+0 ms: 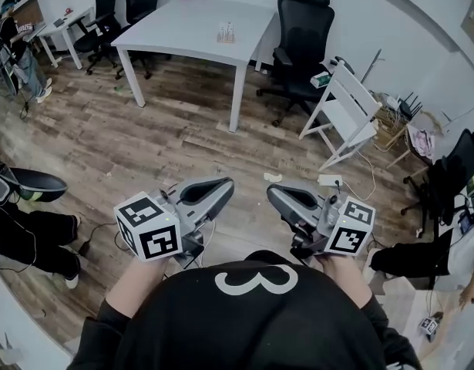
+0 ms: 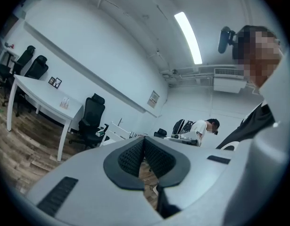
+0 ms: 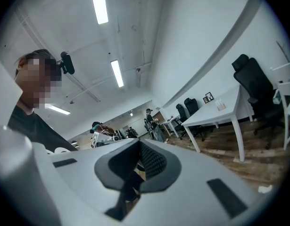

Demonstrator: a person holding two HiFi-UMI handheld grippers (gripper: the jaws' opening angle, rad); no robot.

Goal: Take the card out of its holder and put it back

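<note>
Both grippers are held close to the person's chest, above the wooden floor and far from the table. My left gripper [image 1: 220, 186] [image 2: 144, 141] is shut, its dark pads meeting with nothing between them. The jaws of my right gripper [image 1: 277, 194] [image 3: 138, 143] are likewise shut and empty. A small pale stand [image 1: 226, 31] [image 2: 64, 102] [image 3: 221, 106], perhaps the card holder, sits on the white table [image 1: 183, 37]; it is too small to make out a card in it.
Black office chairs [image 1: 302, 33] stand round the white table. A white folding rack [image 1: 346, 110] leans at the right near cables and a basket. A person [image 1: 13, 41] stands at the far left; legs and a shoe [image 1: 32, 183] lie close on my left.
</note>
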